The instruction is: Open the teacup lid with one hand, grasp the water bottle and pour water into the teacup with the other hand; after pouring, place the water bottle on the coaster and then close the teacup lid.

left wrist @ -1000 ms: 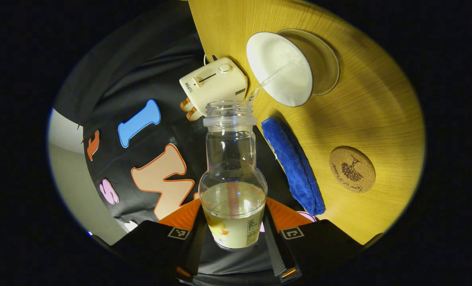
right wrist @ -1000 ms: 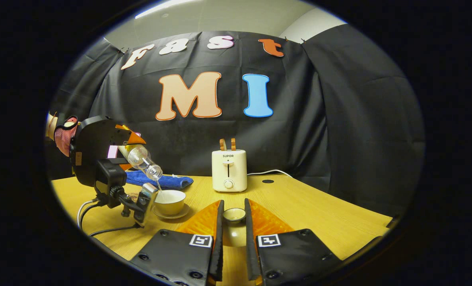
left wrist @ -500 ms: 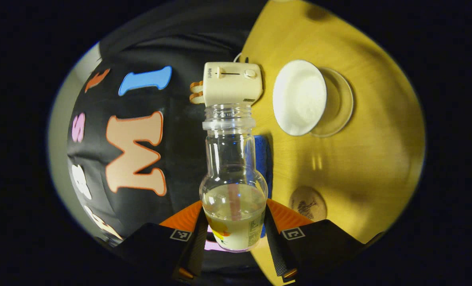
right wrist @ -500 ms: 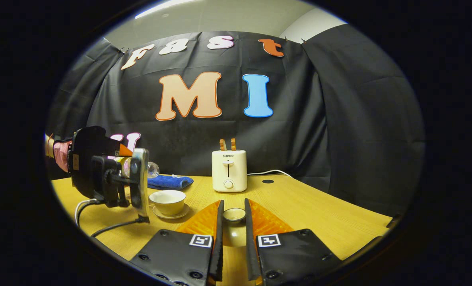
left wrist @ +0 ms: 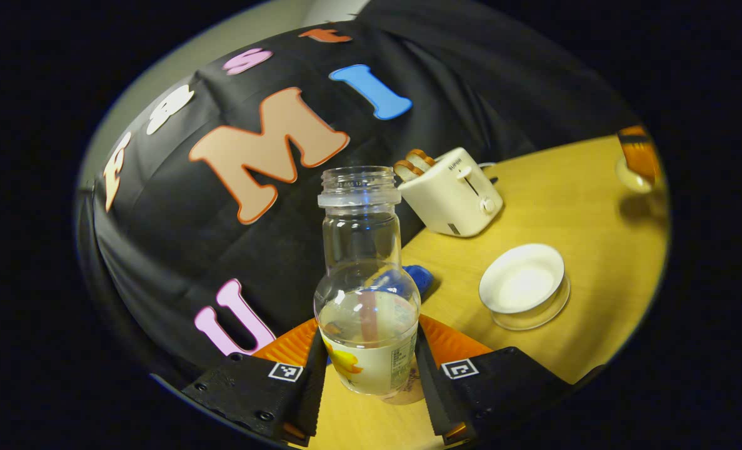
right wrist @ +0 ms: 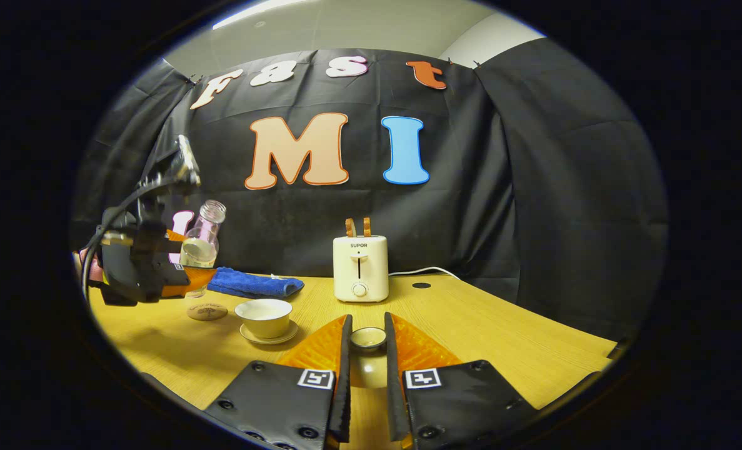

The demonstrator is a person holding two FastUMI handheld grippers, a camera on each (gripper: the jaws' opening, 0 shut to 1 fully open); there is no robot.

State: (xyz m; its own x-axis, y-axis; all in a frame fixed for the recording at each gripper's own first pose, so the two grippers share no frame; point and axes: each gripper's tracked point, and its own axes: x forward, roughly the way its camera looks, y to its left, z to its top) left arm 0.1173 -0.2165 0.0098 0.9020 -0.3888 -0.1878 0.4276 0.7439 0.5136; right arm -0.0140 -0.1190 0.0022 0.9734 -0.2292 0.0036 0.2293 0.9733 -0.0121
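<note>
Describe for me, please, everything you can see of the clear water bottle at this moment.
The clear plastic water bottle has a narrow threaded neck, an open mouth with no cap, a rounded shoulder and a pale label with a yellow picture low on its body. Water fills roughly its lower part. The left gripper holds it by the labelled base, one finger on each side. In the right gripper view it stands nearly upright, leaning slightly, lifted above the round cork coaster on the yellow wooden table.
</note>
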